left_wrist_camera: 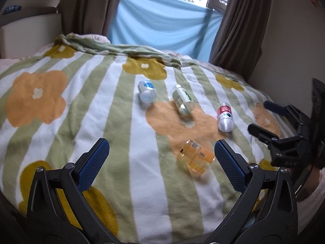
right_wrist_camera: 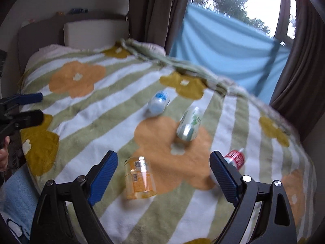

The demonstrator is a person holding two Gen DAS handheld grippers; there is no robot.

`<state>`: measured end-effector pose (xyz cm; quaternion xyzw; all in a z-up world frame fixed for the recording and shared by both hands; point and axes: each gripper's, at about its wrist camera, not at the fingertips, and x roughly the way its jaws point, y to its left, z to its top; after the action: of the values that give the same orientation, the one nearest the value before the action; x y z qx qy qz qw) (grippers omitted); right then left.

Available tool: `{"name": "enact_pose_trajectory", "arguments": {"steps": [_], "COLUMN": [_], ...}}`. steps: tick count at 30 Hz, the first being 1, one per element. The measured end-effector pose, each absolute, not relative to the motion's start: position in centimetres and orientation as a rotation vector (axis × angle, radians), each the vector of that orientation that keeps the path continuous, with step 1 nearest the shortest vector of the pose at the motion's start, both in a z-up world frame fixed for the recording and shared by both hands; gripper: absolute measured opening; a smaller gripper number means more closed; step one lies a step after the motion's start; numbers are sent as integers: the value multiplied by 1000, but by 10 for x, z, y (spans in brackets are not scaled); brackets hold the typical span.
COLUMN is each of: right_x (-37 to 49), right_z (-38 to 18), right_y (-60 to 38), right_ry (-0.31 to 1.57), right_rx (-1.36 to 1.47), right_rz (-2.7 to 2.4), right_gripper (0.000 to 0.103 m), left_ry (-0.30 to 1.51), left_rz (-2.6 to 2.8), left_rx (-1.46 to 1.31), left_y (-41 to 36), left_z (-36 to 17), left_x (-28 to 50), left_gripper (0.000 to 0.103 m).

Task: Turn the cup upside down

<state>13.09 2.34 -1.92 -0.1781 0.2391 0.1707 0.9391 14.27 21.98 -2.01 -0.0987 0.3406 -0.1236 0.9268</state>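
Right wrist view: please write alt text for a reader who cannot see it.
An open right gripper hovers over a bed, with an orange translucent cup lying on its side between the blue-padded fingers. Three small containers, blue-labelled, green-labelled and red-labelled, lie further out on the flowered striped blanket. The left gripper shows at the left edge.

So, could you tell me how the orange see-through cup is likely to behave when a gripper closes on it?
The orange cup looks thin and empty, so probably light and a bit squashy. It lies on its side on the soft blanket, so a nudge may roll it. Its glossy wall could slip between the pads.
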Motion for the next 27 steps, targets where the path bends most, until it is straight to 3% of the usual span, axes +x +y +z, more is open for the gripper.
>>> {"name": "enact_pose_trajectory", "arguments": {"steps": [4, 5, 10, 16, 27], "right_x": [102, 99, 80, 59, 53], "right_z": [-19, -21, -28, -33, -46], "right_y": [1, -4, -31, -58, -81], "right_ry": [311, 299, 205, 157, 143], "right_rx": [-242, -195, -22, 95, 162], "right_rz": [283, 277, 258, 310, 348], "right_gripper": [92, 103, 103, 103, 103], "left_ry": [897, 954, 1235, 1445, 1509], "left_rz": [-320, -336, -337, -271, -65], "left_rx": [-311, -347, -483, -618, -679], "left_y": [188, 180, 147, 124, 117], "left_z": [-45, -53, -93, -131, -164], "left_x": [176, 185, 236, 277, 296], "left_gripper": [103, 103, 103, 103, 94]}}
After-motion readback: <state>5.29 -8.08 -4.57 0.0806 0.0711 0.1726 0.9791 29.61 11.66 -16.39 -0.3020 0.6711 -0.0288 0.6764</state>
